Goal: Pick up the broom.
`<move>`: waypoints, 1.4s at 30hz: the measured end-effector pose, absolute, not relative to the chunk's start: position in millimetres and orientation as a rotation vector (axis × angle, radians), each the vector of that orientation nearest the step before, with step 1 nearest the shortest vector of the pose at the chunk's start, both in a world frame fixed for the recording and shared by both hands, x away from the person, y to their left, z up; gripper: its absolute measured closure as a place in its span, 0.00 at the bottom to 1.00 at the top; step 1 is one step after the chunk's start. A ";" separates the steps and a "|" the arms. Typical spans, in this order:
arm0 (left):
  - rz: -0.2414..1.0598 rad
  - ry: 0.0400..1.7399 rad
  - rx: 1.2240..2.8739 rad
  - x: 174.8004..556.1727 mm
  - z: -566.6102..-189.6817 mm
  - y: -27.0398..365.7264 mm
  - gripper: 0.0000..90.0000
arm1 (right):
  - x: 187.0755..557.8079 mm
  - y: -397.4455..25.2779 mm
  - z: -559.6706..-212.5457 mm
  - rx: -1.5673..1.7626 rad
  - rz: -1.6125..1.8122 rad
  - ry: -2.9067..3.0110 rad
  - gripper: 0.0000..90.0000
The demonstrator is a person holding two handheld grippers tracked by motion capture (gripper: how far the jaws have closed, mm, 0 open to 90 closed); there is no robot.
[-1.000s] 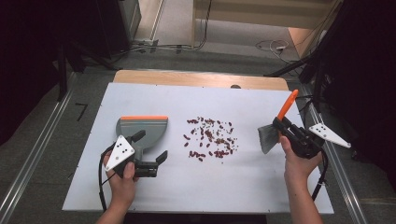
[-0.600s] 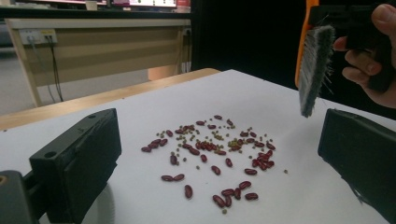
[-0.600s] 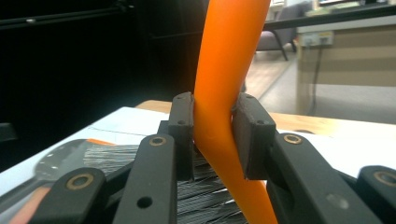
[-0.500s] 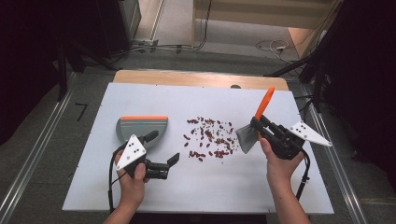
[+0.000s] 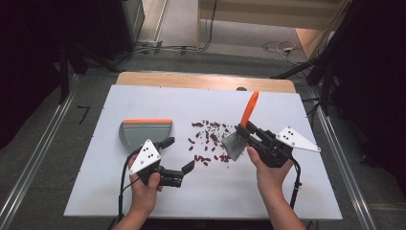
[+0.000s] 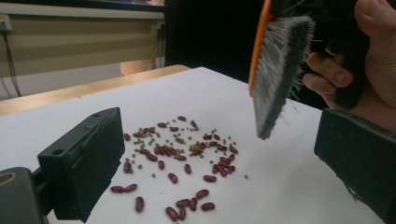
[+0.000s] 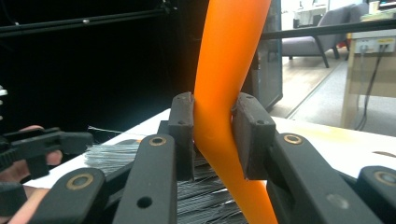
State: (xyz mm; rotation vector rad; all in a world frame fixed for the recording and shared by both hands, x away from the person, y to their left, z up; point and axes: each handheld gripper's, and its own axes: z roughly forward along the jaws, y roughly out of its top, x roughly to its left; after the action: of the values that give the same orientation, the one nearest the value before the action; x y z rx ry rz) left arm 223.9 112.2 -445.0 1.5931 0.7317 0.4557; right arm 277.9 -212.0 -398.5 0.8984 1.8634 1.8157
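White surface (image 5: 143,96) carries one grey dustpan (image 5: 145,132) with an orange rim at left, and many red beans (image 5: 209,141) mixed with small green ones, uncounted, at centre. One orange-handled brush (image 5: 242,129), clamped by the right tongs (image 5: 244,135), hangs above the beans' right edge. Left tongs (image 5: 178,155) gape wide, empty, facing the beans.

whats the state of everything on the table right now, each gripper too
brush: clamped by its orange handle, bristles down, lifted just above the table at the right edge of the beans
beans: loose, scattered mid-table
dustpan: flat on the table, left of the beans, not held
left gripper: fingers open, empty, between dustpan and beans
right gripper: fingers shut on the brush handle
table: white top, bare apart from these
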 end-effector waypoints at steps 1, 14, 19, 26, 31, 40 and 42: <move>0.449 0.730 1.593 223.9 -445.2 109.5 0.02 | 277.3 -209.5 -398.4 0.892 1.819 1.868 0.77; 0.392 0.721 1.634 218.9 -444.1 78.3 0.13 | 263.9 -176.3 -399.2 0.832 1.846 1.915 0.77; 0.401 0.759 1.658 217.7 -445.6 67.8 0.24 | 257.4 -166.5 -398.6 0.807 1.863 1.932 0.77; 0.440 0.799 1.670 216.9 -448.7 55.9 0.44 | 249.4 -152.7 -399.8 0.779 1.853 1.958 0.77; 0.427 0.793 1.694 217.4 -452.7 51.1 0.60 | 245.9 -148.1 -401.0 0.773 1.838 1.958 0.77; 0.418 0.798 1.709 218.3 -452.1 55.8 0.93 | 240.8 -143.0 -401.2 0.781 1.821 1.955 0.77; 0.405 0.797 1.720 219.4 -451.4 58.1 0.94 | 242.8 -142.7 -400.8 0.767 1.819 1.973 0.76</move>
State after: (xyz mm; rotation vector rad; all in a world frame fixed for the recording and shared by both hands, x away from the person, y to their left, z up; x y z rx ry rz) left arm 219.4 58.1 -451.4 1.7195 0.7968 0.4049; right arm 242.8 -142.7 -400.8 0.7669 1.9726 1.8186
